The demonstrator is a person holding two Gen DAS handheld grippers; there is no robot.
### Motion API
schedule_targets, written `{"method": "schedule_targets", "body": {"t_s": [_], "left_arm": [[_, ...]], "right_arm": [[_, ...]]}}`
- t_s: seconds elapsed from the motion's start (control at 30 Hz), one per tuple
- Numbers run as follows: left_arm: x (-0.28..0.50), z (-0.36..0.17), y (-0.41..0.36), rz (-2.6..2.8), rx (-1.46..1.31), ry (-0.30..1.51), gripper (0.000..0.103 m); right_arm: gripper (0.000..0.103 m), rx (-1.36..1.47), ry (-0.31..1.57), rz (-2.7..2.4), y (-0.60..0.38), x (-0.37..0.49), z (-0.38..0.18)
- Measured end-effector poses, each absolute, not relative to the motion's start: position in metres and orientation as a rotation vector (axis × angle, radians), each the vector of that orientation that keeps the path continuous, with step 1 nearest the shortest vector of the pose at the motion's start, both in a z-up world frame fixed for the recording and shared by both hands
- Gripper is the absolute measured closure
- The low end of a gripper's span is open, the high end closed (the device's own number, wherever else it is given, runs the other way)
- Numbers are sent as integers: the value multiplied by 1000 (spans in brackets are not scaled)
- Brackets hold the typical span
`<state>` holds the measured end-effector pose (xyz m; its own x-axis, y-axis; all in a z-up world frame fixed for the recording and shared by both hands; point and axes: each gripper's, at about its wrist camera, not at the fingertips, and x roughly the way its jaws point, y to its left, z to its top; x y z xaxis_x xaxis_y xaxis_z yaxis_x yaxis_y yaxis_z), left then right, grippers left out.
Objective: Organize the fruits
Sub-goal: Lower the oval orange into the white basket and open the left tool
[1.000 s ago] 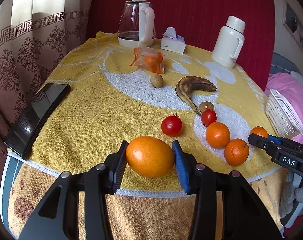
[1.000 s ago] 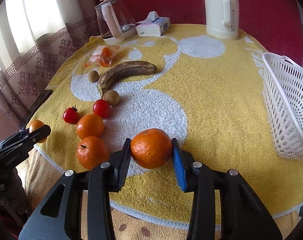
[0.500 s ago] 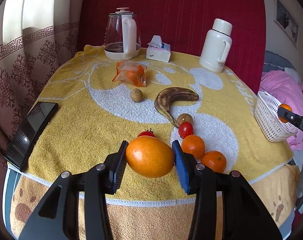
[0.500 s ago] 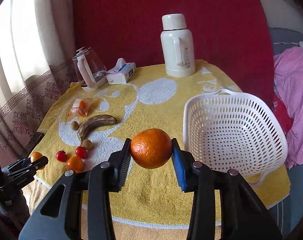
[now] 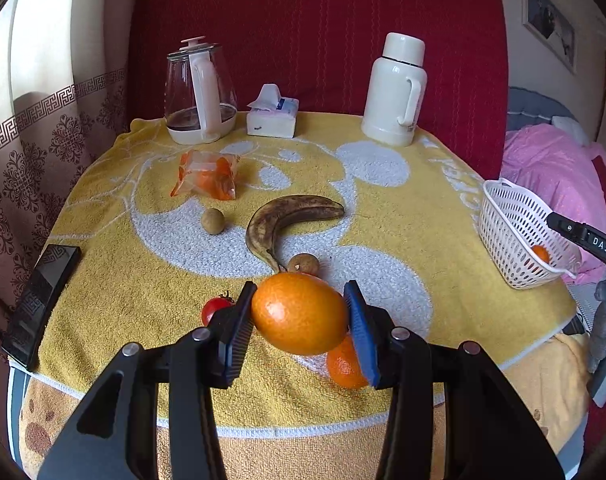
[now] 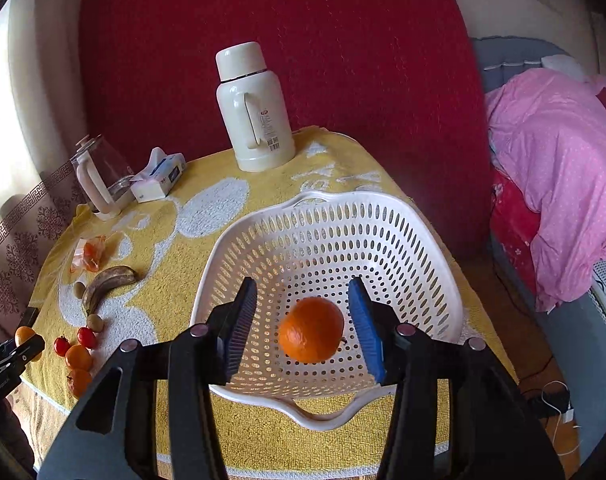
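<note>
My left gripper (image 5: 299,316) is shut on a large orange (image 5: 299,313) and holds it above the table's front edge. My right gripper (image 6: 303,320) is open above the white basket (image 6: 435,268). A smaller orange (image 6: 311,329) sits between its jaws without touching them, inside the basket. In the left wrist view the basket (image 5: 503,216) stands at the right edge with that orange (image 5: 539,254) in it. On the yellow towel lie a dark banana (image 5: 287,216), a red tomato (image 5: 215,309), a brown fruit (image 5: 303,264) and another orange (image 5: 345,364).
A glass kettle (image 5: 199,92), tissue box (image 5: 272,118) and white thermos (image 5: 397,92) stand at the back. A bag of orange pieces (image 5: 207,174) and a second brown fruit (image 5: 212,221) lie mid-table. A black phone (image 5: 39,300) lies at the left edge. A pink bed (image 6: 555,168) is to the right.
My right gripper moved over the basket, opened and let go of its orange, which now is in the basket. My left gripper rose and drew back, still holding its orange.
</note>
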<state>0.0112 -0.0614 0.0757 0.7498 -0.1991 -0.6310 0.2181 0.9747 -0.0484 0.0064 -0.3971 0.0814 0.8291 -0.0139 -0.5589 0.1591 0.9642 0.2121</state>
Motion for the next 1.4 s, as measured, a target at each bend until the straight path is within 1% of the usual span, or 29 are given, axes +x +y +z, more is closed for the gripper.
{"method": "schedule_targets", "body": {"t_s": [0.07, 0.3, 0.4, 0.53, 0.67, 0.83, 1.0, 1.03, 1.07, 1.1, 1.13, 1.17, 1.23, 1.3, 1.37, 1.4], "left_arm": [[13, 77, -69, -236, 37, 686, 58], [22, 90, -109, -330, 56, 680, 58], [26, 97, -134, -399, 63, 673, 58], [32, 103, -173, -499, 70, 670, 58], [37, 108, -210, -590, 71, 660, 58], [40, 107, -253, -677, 106, 663, 58], [45, 101, -278, -720, 131, 676, 58], [46, 99, -279, -723, 128, 680, 57], [47, 99, -280, -724, 122, 681, 51], [47, 99, -279, -724, 113, 680, 38], [48, 98, -278, -721, 103, 674, 32], [48, 99, -276, -717, 96, 668, 29], [48, 99, -271, -712, 88, 667, 27], [48, 99, -264, -695, 75, 664, 22], [51, 98, -258, -677, 63, 662, 21], [51, 98, -255, -669, 55, 659, 19]], "right_arm": [[44, 261, 575, -88, -400, 5, 83], [43, 331, 509, -114, -421, -4, 92], [38, 373, 464, -141, -435, -12, 100], [37, 409, 422, -167, -446, -21, 106], [33, 431, 408, -184, -454, -24, 106], [32, 446, 415, -193, -459, -22, 103], [32, 453, 419, -205, -463, -20, 101], [32, 454, 420, -206, -463, -20, 100], [32, 454, 422, -207, -463, -19, 99], [32, 454, 424, -207, -463, -19, 99], [32, 454, 426, -207, -463, -18, 98], [32, 454, 427, -207, -463, -18, 98], [31, 455, 430, -208, -463, -17, 97], [31, 457, 431, -208, -463, -16, 96], [31, 456, 431, -205, -461, -15, 96], [31, 456, 429, -203, -460, -15, 96]]}}
